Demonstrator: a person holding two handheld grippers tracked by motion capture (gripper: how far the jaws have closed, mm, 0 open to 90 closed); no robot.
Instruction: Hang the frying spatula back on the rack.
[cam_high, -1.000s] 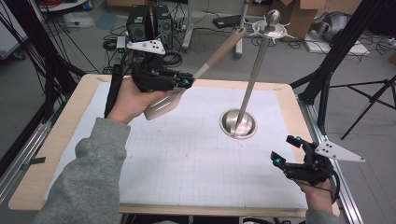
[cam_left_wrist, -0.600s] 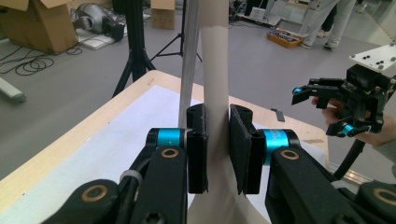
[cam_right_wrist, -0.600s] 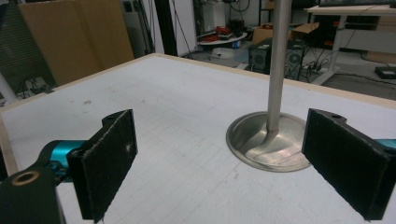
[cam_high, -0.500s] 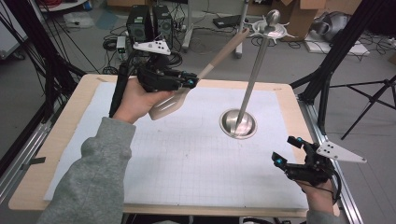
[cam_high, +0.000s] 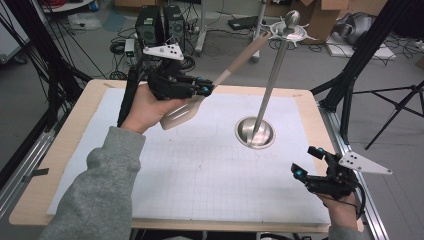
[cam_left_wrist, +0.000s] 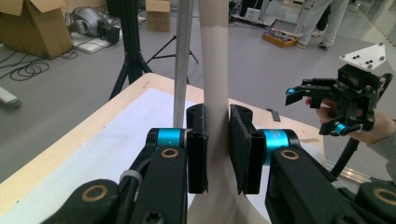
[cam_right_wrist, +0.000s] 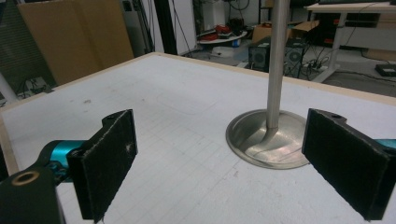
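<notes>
Cluttered lab behind, white gridded mat (cam_high: 200, 165) centre frame: left gripper (cam_high: 202, 90) is clamping the spatula (cam_high: 181, 112) upper left, raised toward the metal stand (cam_high: 270, 85), right gripper (cam_high: 306, 162) is idling with jaws apart lower right; the long handle looks likely to knock the stand.

A beige spatula (cam_high: 200, 102), clamped mid-handle in the left claw (cam_high: 205, 91), tilts toward the steel stand (cam_high: 270, 85).

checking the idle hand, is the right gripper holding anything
No, the right gripper has its black jaws spread wide apart with just the white gridded table mat and the round metal stand base between them.
</notes>
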